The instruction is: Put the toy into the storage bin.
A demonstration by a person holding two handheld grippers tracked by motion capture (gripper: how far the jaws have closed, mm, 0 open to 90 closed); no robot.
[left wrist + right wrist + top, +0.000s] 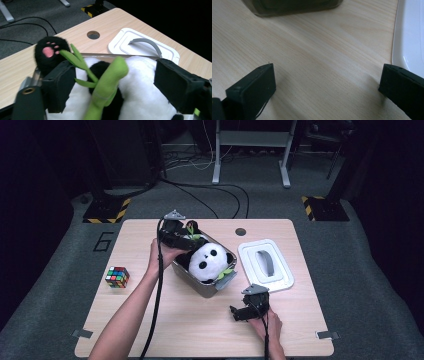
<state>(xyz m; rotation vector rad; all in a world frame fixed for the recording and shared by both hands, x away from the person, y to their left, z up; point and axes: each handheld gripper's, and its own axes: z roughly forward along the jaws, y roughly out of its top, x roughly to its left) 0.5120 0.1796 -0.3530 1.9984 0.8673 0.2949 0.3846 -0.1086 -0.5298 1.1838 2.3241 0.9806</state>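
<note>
In the high view the desk (150,320) takes the middle and lower frame, with floor behind it at the top. A tub (200,282) sits on the desk at the centre, and a plush panda (209,262) lies in it. A lid (265,265) lies on the desk just right of the tub, apart from it. A puzzle cube (117,276) lies on the desk well to the left of the tub. A round hole (241,231) is in the desk behind the lid, near the far edge. The left gripper (192,237) is over the tub's upper-left end, above the panda. The right gripper (235,312) rests low on the desk, below and right of the tub, in front of the lid.
</note>
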